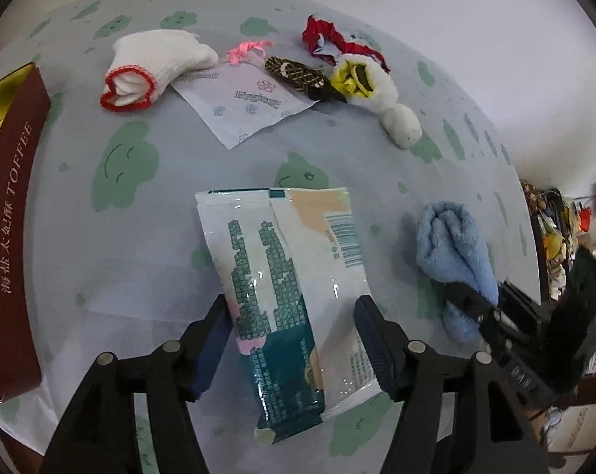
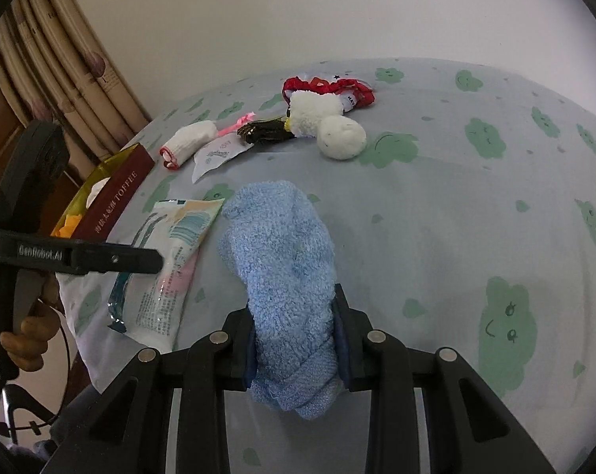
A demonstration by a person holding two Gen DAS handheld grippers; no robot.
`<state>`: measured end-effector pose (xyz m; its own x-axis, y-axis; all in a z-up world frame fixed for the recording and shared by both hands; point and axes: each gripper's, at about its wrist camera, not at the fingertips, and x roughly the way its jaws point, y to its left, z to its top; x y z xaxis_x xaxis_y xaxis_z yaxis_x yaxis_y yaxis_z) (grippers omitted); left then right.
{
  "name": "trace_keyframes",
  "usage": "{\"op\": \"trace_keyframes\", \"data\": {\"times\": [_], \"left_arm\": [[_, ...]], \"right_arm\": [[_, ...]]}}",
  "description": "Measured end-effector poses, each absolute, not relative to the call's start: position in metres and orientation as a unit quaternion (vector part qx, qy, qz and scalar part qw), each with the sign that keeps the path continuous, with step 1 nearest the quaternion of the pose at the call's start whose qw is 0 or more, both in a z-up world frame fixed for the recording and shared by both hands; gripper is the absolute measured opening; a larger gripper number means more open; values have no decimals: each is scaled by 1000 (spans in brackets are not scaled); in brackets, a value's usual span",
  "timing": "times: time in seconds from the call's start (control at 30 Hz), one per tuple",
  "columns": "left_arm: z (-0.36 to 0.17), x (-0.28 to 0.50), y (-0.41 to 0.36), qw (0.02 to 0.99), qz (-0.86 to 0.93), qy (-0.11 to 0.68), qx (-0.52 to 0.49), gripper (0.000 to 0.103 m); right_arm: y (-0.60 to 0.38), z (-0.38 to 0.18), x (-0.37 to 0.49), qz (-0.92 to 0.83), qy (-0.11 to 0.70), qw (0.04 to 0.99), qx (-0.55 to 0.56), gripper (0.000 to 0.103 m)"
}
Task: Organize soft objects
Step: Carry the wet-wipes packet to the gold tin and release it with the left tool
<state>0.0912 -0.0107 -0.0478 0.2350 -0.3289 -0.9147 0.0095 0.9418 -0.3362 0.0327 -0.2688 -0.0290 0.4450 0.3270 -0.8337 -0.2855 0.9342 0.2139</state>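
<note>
Plastic wrapper pack (image 1: pixel 294 300), white and teal, lies on the bench (image 1: pixel 148 237) between the spread fingers of my left gripper (image 1: pixel 294 316) in the left wrist view; the jaws are wide apart and seem only to flank its edges, not pinch it. To its right lies the rolled blue towel (image 1: pixel 456 252), with my right gripper's arm over its near end. Further back sit a white sock with red trim (image 1: pixel 151 67), a flat Hygiene sachet (image 1: pixel 246 102) and a white plush toy (image 1: pixel 389 102). A brown toffee box (image 1: pixel 9 237) stands at the left edge.

From the right wrist view, my right gripper (image 2: pixel 298 335) is closed snugly on the blue towel (image 2: pixel 282 252), both pads pressing into its sides. The pack (image 2: pixel 171 260) lies just left, my left gripper (image 2: pixel 100 258) above it.
</note>
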Motion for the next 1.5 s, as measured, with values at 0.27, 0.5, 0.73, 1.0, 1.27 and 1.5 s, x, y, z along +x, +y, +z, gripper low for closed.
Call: {"op": "trace_keyframes", "data": {"times": [0.27,0.5,0.73,1.0,1.27,1.5], "left_arm": [[-54,110,-43,762,-77,637,-85,82],[-60,108,-64,772,-63,632,-16,86],[-44,93,-30,796,-77,597,-62,58],[-12,60,-8,831,-75,546,-74,55],[29,28,4,860,-68,500,-81,55],[57,17,57,875,-21,478,-78,55]], "right_arm": [[-277,-35,33,189,496,845,57,29],[-283,-37,34,193,496,843,75,29],[-284,-38,34,193,495,843,80,32],[-282,-39,35,187,493,847,74,33],[-277,-38,33,180,489,852,49,33],[-272,-39,32,173,486,856,30,34]]}}
